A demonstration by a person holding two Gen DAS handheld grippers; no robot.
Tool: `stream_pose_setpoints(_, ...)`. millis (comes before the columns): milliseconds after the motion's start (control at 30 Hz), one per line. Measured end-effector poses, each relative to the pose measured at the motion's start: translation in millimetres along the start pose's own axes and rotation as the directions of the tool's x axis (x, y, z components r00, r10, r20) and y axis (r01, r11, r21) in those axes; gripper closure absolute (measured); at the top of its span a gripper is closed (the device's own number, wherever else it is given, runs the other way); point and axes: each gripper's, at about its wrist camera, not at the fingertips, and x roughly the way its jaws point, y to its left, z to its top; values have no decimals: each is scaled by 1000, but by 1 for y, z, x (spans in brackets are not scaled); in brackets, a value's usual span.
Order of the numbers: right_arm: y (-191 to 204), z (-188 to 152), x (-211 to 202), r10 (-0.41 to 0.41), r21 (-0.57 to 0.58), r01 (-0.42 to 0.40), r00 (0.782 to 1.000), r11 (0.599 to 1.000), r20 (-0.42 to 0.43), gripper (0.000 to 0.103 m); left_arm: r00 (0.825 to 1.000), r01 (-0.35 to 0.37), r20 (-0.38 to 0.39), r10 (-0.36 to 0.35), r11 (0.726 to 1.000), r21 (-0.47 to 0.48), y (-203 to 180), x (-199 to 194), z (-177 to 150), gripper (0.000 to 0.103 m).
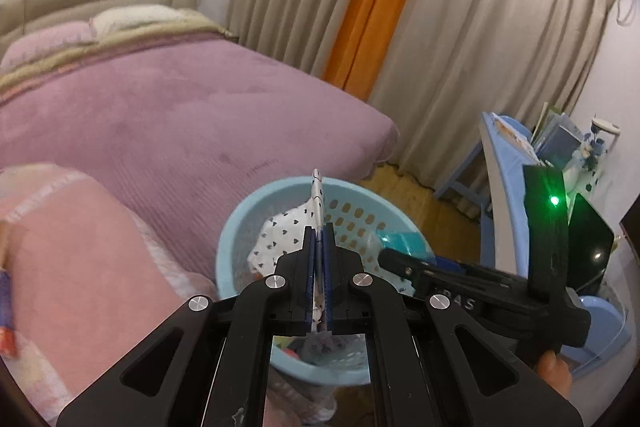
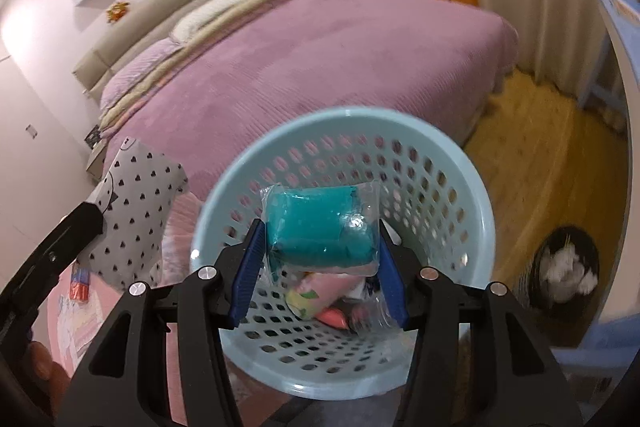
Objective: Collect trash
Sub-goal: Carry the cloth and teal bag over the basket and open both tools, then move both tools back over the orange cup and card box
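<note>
Only rightward, dark bin point(image 2: 568, 267) of tissues.

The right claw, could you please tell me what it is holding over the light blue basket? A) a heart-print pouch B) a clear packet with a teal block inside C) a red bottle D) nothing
B: the right claw pinches the clear teal packet above the basket.

The only legible marking is "DAS", partly hidden, on the right tool's point(image 1: 390, 259) black body.
</note>
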Motion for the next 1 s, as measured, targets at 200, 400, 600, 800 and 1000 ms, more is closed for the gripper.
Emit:
stream_pose_setpoints(200, -14, -6, 8, 6, 29, -5, 1000, 1000, -19, 51, 999, 4, -48, -5, 1000, -23, 2, 22, -8, 97)
stream_pose_setpoints(400, -22, -12, 8, 40, 53, -38, 999, 998, -25, 39, 998, -41, -38, 39, 999, -35, 10, 15, -14, 56)
stream_pose_setpoints(600, -11, -14, 3, 60, 40, -60, 998, 997, -21, 38, 998, -52, -24, 51, 998, -44, 16, -6, -20, 53)
stream_pose_setpoints(800, 15, -18, -5, 78, -15, -78, 997, 997, -12, 38, 998, -61, 3, 62, 997, -56, 24, -30, -26, 45)
stream_pose_setpoints(1000, 43, -25, -12, 97, -79, -97, 995, 992, -3, 38, 995, -82, 41, 86, 993, -90, 44, -65, -31, 45)
